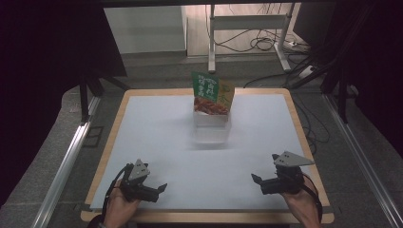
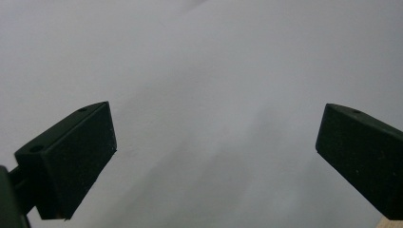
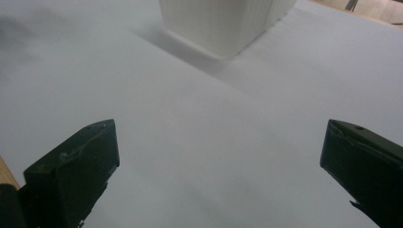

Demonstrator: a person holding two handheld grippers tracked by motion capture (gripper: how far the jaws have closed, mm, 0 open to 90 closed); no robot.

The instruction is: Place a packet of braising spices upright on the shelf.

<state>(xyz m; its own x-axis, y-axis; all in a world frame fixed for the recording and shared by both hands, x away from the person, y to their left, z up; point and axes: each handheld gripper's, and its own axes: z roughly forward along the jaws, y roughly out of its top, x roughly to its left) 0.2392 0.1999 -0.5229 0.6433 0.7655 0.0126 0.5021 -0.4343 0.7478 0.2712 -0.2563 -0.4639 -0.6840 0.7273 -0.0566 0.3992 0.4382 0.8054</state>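
Both grippers sit at the near table edge: left gripper (image 1: 162, 187) and right gripper (image 1: 255, 179), jaws spread wide on each, nothing between them. Pouch (image 1: 212, 94) stands upright in a white bin (image 1: 211, 127) at the far centre of the white mat (image 1: 157, 142), well apart from both. Pouch: green top, orange-red food picture, printed glossy film. Judged light, soft, crinkly, probably slippery. Best hold: flat top seal, pinched across the faces. Bin looks like thin ribbed plastic, likely to slide.

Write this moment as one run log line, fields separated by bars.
left tongs open, empty | right tongs open, empty | snack bag standing in white container, far centre
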